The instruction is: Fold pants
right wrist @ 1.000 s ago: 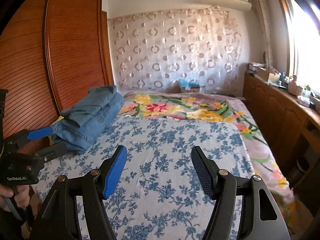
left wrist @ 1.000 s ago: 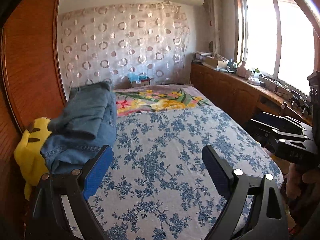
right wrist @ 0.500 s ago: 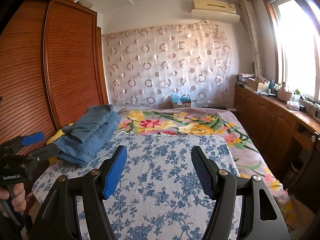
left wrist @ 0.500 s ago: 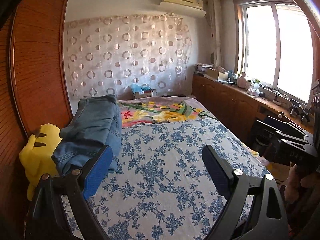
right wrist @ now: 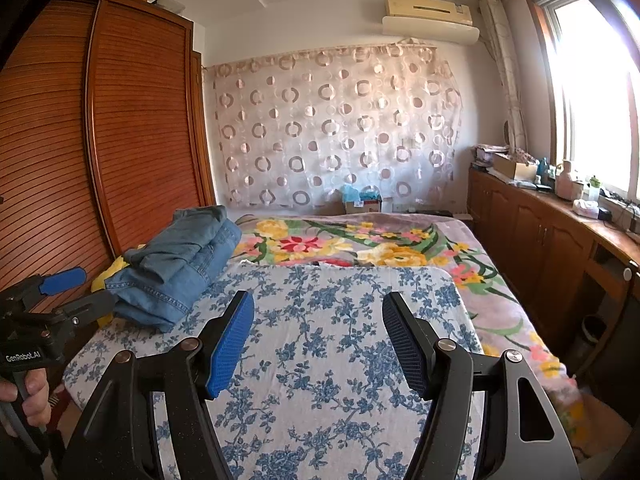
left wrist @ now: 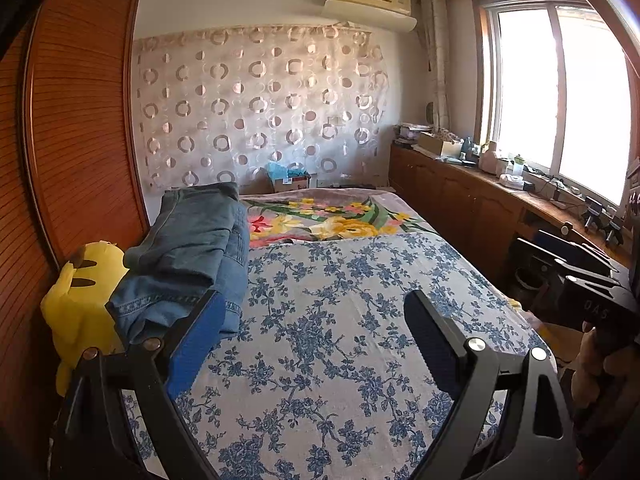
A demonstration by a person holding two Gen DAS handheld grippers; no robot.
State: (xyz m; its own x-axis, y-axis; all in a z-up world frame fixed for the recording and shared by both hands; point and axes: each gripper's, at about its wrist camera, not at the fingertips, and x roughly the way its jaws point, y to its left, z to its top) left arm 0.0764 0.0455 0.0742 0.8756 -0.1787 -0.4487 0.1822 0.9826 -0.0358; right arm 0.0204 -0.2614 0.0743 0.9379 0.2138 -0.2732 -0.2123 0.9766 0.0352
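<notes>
A pair of blue jeans lies folded in a thick bundle at the left side of the bed, also seen in the right wrist view. My left gripper hangs open over the near part of the blue-flowered sheet, its left finger just in front of the jeans and apart from them. My right gripper is open too, above the sheet with nothing between its pads. Each gripper shows at the edge of the other's view: the right one, the left one held by a hand.
A yellow plush toy sits between the jeans and the wooden wardrobe on the left. A flowered blanket covers the far end of the bed. Low wooden cabinets with clutter run under the window on the right.
Both views have tipped up slightly and pulled back, so more ceiling and the bed's near edge show. The jeans have not moved. Both jaws stand as wide as before.
</notes>
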